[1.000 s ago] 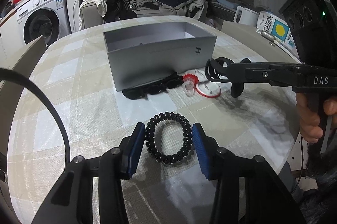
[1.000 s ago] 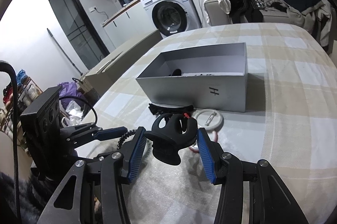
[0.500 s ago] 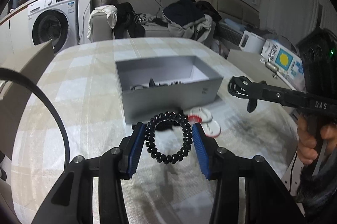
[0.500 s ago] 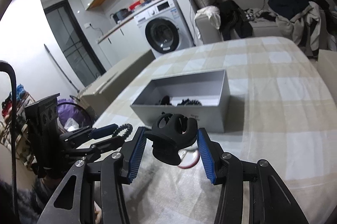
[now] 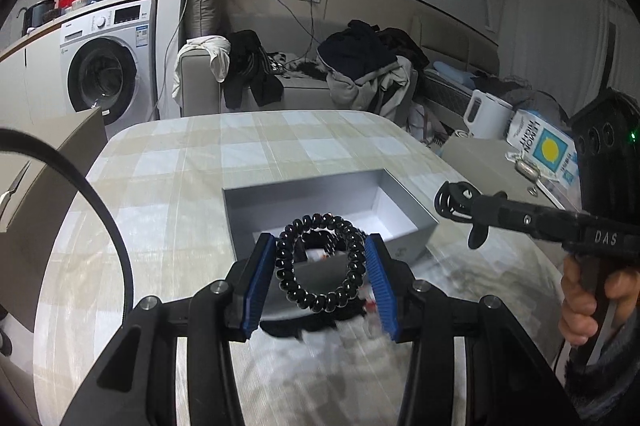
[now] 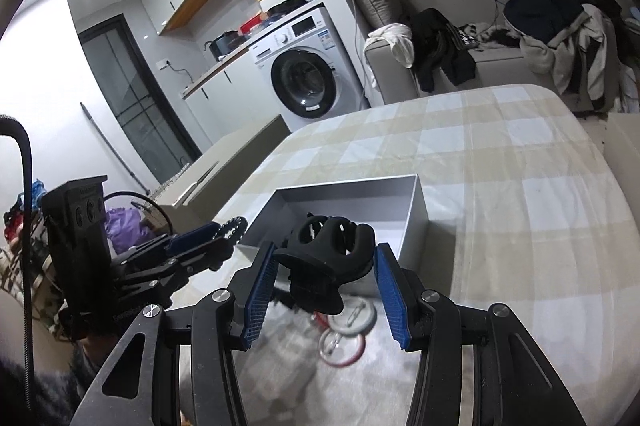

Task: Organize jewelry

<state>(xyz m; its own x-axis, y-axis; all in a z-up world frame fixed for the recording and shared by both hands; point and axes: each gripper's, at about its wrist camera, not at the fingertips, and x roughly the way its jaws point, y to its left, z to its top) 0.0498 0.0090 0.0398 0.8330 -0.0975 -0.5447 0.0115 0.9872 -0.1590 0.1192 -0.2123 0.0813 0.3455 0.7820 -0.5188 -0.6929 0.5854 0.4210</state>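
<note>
Both my grippers have risen off the table [image 5: 168,186] since a second ago, and the box [image 5: 404,202] now sits below them, its inside in view. My left gripper [image 5: 320,270] has its fingers clamped on the coil band [image 5: 288,266], held above the box's near wall. My right gripper [image 6: 324,282] grips the black claw clip [image 6: 324,250] just before the box. "DAS" reads on the right gripper's handle; a carton [image 5: 540,146] says "LEMON". Checked cloth covers the table; a washer [image 6: 304,66] and cluttered sofa [image 5: 304,86] stand behind.
</note>
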